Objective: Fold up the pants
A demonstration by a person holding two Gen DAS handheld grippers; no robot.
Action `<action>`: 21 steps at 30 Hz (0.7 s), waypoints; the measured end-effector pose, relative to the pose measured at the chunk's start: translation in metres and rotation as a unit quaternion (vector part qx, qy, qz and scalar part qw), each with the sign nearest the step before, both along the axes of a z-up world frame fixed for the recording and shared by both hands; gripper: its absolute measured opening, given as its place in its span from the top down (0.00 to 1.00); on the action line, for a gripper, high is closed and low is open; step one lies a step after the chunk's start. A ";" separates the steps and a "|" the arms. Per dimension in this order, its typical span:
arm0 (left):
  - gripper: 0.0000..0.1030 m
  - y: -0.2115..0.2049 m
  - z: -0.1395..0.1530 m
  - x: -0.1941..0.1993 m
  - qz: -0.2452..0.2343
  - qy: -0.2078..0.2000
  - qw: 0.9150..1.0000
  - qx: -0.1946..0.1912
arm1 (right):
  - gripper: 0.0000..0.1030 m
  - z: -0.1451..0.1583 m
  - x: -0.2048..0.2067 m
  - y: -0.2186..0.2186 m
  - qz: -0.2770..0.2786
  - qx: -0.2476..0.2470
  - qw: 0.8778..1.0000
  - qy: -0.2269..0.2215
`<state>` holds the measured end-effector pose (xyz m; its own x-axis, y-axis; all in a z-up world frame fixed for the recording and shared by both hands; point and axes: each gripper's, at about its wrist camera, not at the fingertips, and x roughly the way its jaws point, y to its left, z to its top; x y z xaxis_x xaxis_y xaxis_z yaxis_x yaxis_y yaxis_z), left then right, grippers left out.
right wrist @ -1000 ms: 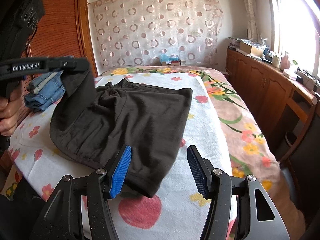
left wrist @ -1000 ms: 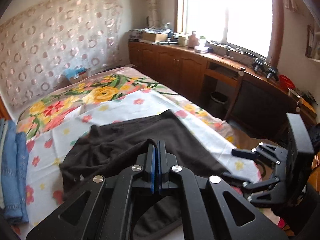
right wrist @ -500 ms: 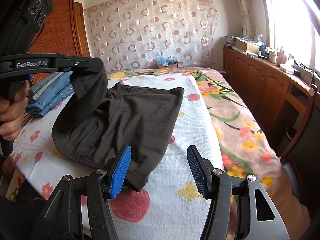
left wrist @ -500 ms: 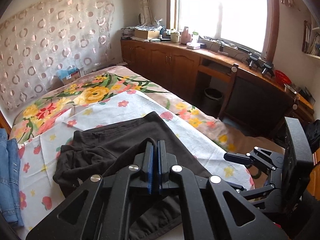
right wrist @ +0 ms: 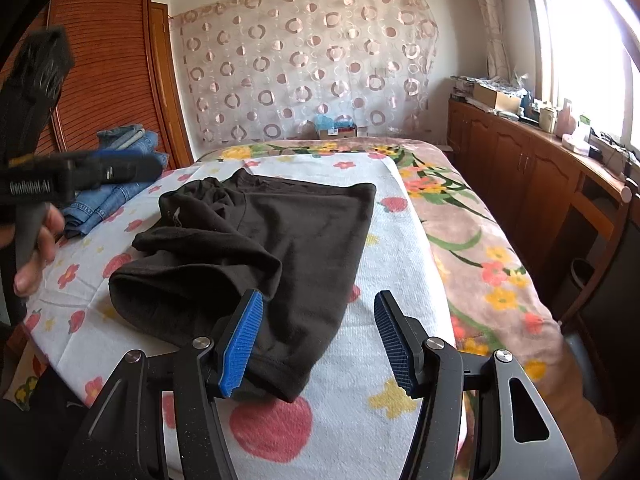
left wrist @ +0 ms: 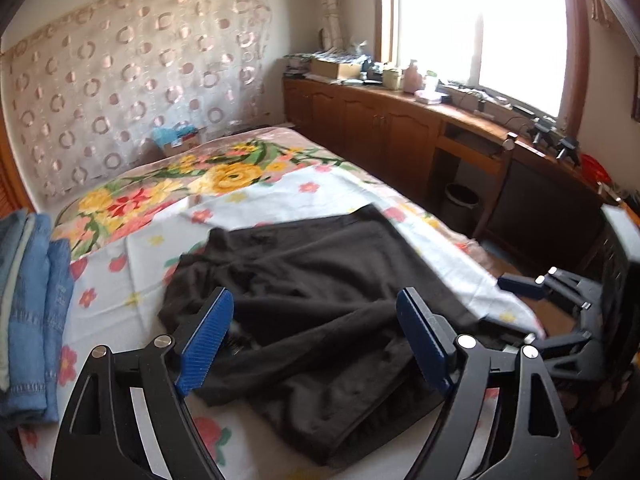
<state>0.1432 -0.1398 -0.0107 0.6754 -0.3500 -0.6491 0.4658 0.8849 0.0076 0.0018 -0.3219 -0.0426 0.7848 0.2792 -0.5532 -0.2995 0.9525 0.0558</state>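
Dark brown pants (left wrist: pixel 320 304) lie folded over on the flowered white sheet (left wrist: pixel 120 292) on the bed; they also show in the right wrist view (right wrist: pixel 260 248). My left gripper (left wrist: pixel 316 340) is open and empty just above their near part; it shows blurred at the left in the right wrist view (right wrist: pixel 116 168). My right gripper (right wrist: pixel 320 340) is open and empty over the pants' near hem and the sheet (right wrist: pixel 392 280); it shows at the right edge in the left wrist view (left wrist: pixel 536 304).
A stack of folded blue jeans (left wrist: pixel 28 304) lies at the bed's left side, also seen in the right wrist view (right wrist: pixel 116 172). Wooden cabinets (left wrist: pixel 400 140) and a bin (left wrist: pixel 462 204) stand to the right of the bed. A wooden wardrobe (right wrist: pixel 108 80) stands at the left.
My left gripper was shut on the pants and held them raised; it has opened and the pants have dropped onto the bed. The right gripper stayed open.
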 end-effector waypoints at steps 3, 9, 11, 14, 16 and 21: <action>0.18 0.011 -0.014 -0.003 0.005 0.015 1.000 0.002 | 0.42 -0.001 0.002 0.003 0.007 0.000 1.000 0.001; 0.18 0.031 -0.040 -0.005 0.024 0.040 0.999 0.005 | 0.49 -0.005 0.009 0.014 0.034 0.008 0.999 0.014; 0.18 0.036 -0.049 -0.005 0.030 0.050 0.998 0.004 | 0.51 -0.008 0.013 0.018 0.044 0.005 0.999 0.020; 0.18 0.042 -0.058 -0.006 0.035 0.058 0.998 0.005 | 0.57 -0.012 0.019 0.023 0.054 0.000 0.998 0.030; 0.18 0.044 -0.060 -0.008 0.037 0.060 0.998 0.001 | 0.67 -0.013 0.025 0.023 0.055 -0.003 0.998 0.035; 0.18 0.049 -0.059 -0.011 0.040 0.058 0.998 -0.007 | 0.92 -0.008 0.031 0.023 0.065 0.001 0.997 0.032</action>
